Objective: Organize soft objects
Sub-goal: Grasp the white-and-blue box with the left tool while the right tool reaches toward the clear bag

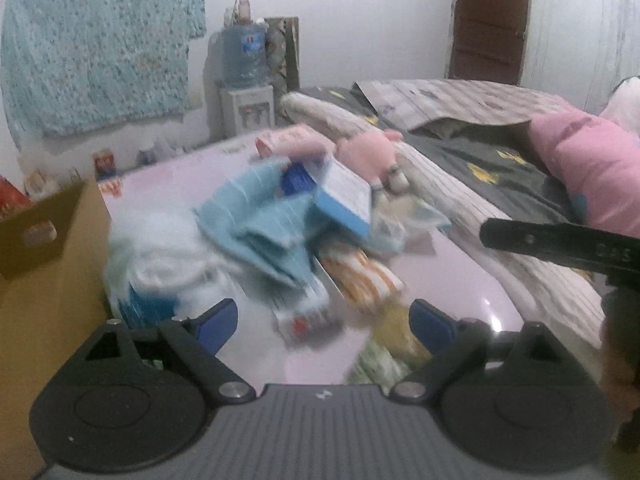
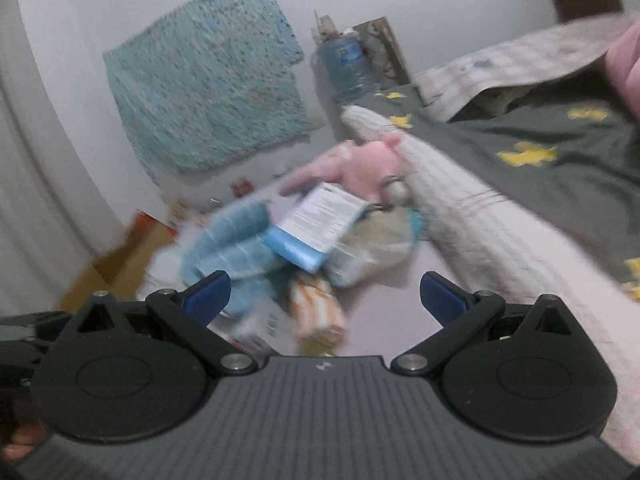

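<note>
Pink table (image 1: 460,280) heaped with a towel (image 1: 260,236), boxes, a plush toy (image 1: 368,152).
Left gripper (image 1: 320,320) and right gripper (image 2: 324,296) both gape empty; a hasty grab could catch the box (image 1: 348,196) instead.

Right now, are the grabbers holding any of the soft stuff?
No. The left gripper and the right gripper are both open and empty, above the pile with the blue towel.

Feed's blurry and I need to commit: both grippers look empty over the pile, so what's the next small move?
Probably ease the left gripper, open and empty, forward onto the blue towel. It is the nearest plainly soft thing, lying atop the pile, though a blue-edged box rests on its far side.
</note>
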A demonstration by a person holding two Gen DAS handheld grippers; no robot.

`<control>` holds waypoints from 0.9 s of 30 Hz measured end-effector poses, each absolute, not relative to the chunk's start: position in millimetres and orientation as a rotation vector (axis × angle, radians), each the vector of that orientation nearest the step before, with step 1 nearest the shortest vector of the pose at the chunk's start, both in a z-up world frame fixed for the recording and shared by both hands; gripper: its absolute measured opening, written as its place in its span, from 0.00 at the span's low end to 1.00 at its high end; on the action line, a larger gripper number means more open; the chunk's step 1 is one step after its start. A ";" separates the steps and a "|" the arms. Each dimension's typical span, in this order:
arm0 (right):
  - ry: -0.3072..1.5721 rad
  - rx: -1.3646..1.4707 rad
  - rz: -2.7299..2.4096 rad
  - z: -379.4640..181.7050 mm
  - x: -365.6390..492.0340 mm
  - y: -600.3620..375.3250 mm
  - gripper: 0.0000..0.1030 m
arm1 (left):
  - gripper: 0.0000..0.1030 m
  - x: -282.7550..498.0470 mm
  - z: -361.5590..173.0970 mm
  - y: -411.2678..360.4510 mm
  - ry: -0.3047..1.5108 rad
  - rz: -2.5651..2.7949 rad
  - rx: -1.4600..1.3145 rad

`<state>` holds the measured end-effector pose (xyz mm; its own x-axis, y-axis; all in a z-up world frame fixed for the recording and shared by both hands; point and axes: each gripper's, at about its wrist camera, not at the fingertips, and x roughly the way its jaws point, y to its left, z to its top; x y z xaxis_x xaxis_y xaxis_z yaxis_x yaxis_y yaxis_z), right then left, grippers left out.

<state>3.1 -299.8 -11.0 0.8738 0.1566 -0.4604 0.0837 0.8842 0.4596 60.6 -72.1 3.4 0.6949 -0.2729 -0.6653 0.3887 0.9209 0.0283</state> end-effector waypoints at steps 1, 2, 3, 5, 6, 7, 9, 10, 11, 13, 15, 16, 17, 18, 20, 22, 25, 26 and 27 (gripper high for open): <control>0.509 0.527 0.066 -11.3 7.8 -300.6 0.97 | 0.90 68.8 9.3 -72.0 0.703 -0.359 0.184; 0.511 0.567 0.096 -12.3 15.1 -301.4 0.94 | 0.90 75.0 14.6 -71.0 0.694 -0.351 0.191; 0.514 0.591 0.120 -13.5 22.2 -300.4 0.91 | 0.90 83.2 21.1 -69.8 0.682 -0.339 0.195; 0.530 0.611 0.149 -16.0 39.1 -295.0 0.83 | 0.89 100.7 33.5 -66.1 0.673 -0.309 0.183; 0.541 0.609 0.159 -17.7 46.3 -290.5 0.77 | 0.89 111.8 39.4 -63.5 0.676 -0.299 0.164; 0.553 0.605 0.176 -20.1 54.7 -285.6 0.74 | 0.88 122.1 43.3 -61.6 0.683 -0.291 0.145; 0.581 0.608 0.209 -25.6 67.5 -275.9 0.65 | 0.78 146.8 47.9 -58.5 0.706 -0.273 0.109; 0.595 0.609 0.228 -29.6 73.5 -270.3 0.62 | 0.75 161.7 47.5 -58.2 0.727 -0.258 0.096; 0.608 0.611 0.241 -32.9 77.3 -265.2 0.56 | 0.66 172.2 44.2 -56.0 0.751 -0.244 0.085; 0.629 0.622 0.253 -39.4 80.8 -260.0 0.51 | 0.57 191.2 36.4 -55.0 0.802 -0.220 0.056; 0.632 0.633 0.245 -44.2 78.5 -261.4 0.49 | 0.53 194.3 27.4 -53.5 0.833 -0.240 0.033; 0.631 0.632 0.233 -46.2 75.8 -265.0 0.49 | 0.53 192.7 23.8 -55.4 0.837 -0.267 0.027; 0.627 0.633 0.215 -47.2 73.5 -269.9 0.49 | 0.54 190.3 21.7 -58.1 0.840 -0.290 0.030; 0.623 0.639 0.192 -48.1 71.0 -276.4 0.49 | 0.54 188.5 19.0 -62.9 0.844 -0.316 0.038; 0.616 0.649 0.152 -50.8 67.5 -290.1 0.50 | 0.57 189.0 14.4 -75.2 0.850 -0.363 0.053; 0.606 0.644 0.101 -52.8 65.2 -303.2 0.50 | 0.63 191.8 11.6 -90.4 0.857 -0.398 0.064; 0.599 0.623 0.030 -54.7 64.6 -318.0 0.51 | 0.79 199.7 7.8 -116.2 0.868 -0.448 0.106; 0.600 0.634 0.016 -56.0 65.3 -323.4 0.52 | 0.86 202.5 6.3 -124.5 0.870 -0.463 0.131; 0.602 0.650 0.004 -58.2 66.5 -328.5 0.53 | 0.87 205.6 4.1 -134.5 0.869 -0.475 0.161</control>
